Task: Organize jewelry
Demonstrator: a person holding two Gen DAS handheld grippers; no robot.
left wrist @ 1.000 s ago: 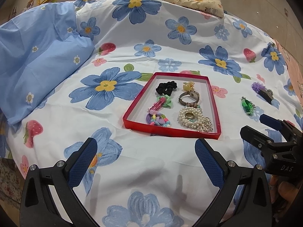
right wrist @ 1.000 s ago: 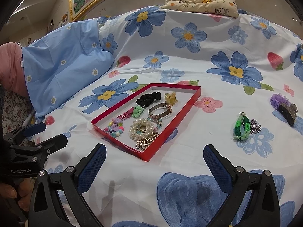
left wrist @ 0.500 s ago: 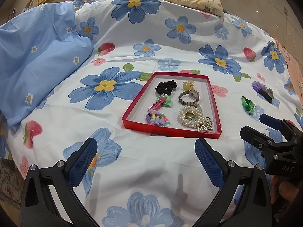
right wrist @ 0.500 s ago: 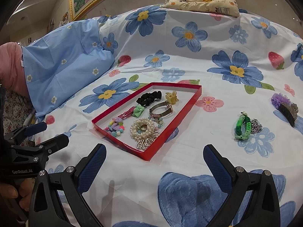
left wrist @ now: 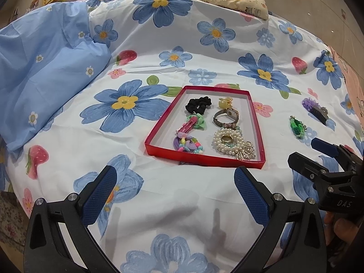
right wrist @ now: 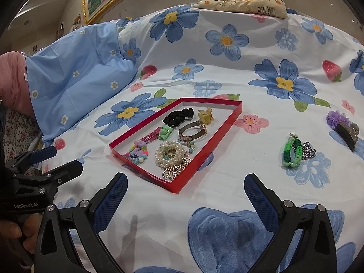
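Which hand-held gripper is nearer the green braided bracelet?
Right. The right hand-held gripper hovers just short of the green braided bracelet, which lies outside the red tray; the left hand-held gripper sits before the tray, farther left.

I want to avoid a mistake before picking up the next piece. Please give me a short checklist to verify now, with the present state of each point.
1. Right hand-held gripper open and empty: ok.
2. Left hand-held gripper open and empty: ok.
3. Green bracelet still outside the red tray, on the bedsheet: ok, free to pick.
4. Nothing tangled with the bracelet: cannot tell; a silver chain piece lies against it.
5. Purple hair clip also outside the tray: ok, apart from the bracelet.
6. Free space in the tray: ok, bare floor along its left side.
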